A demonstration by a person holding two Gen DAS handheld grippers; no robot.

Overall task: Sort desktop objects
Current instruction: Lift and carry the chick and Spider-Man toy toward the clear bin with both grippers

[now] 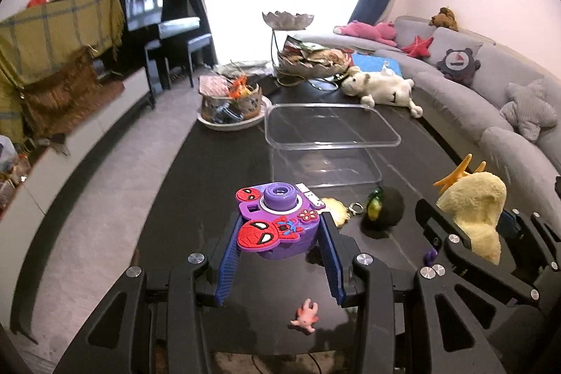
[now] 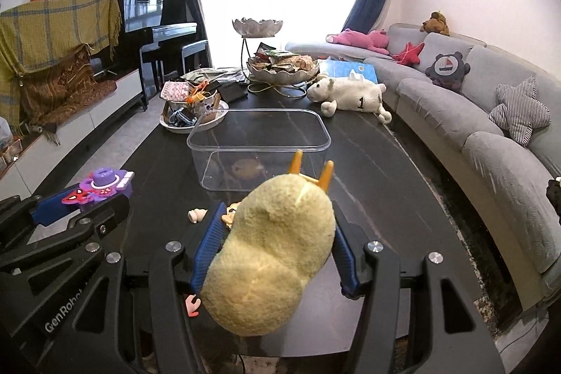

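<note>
The purple toy camera (image 1: 278,219), the one with red spider-mask stickers, is sitting clamped between the blue fingers (image 1: 229,263) of your left gripper (image 1: 280,255), clear of the dark table (image 1: 196,184). Both pads are pressing on its sides, so that gripper is closed on the toy and carrying it. In the right wrist view the same toy is showing at the left edge, held above the tabletop.

Your right gripper (image 2: 277,244) is squeezing a yellow plush toy (image 2: 270,255) with orange feet (image 2: 326,176) pointing away from you; the blue pads are pressing into its soft body from both sides, so it is gripped too. In the left wrist view that plush is hanging at the right, lifted off the table.

The clear plastic bin (image 2: 259,146) is standing ahead of both grippers in the middle of the table, open at the top, with something brownish lying at its bottom; you cannot tell what it is.

Still lying on the table are a small pink figure (image 1: 305,318) below your left gripper, a gold keychain (image 1: 336,209) and a dark ball with a green and yellow patch (image 1: 384,207) between the two grippers. A white plush sheep (image 2: 350,93) is lying beyond the bin, beside the grey sofa (image 2: 491,135), and a bowl of clutter (image 2: 191,107) is sitting to the bin's far left.
</note>
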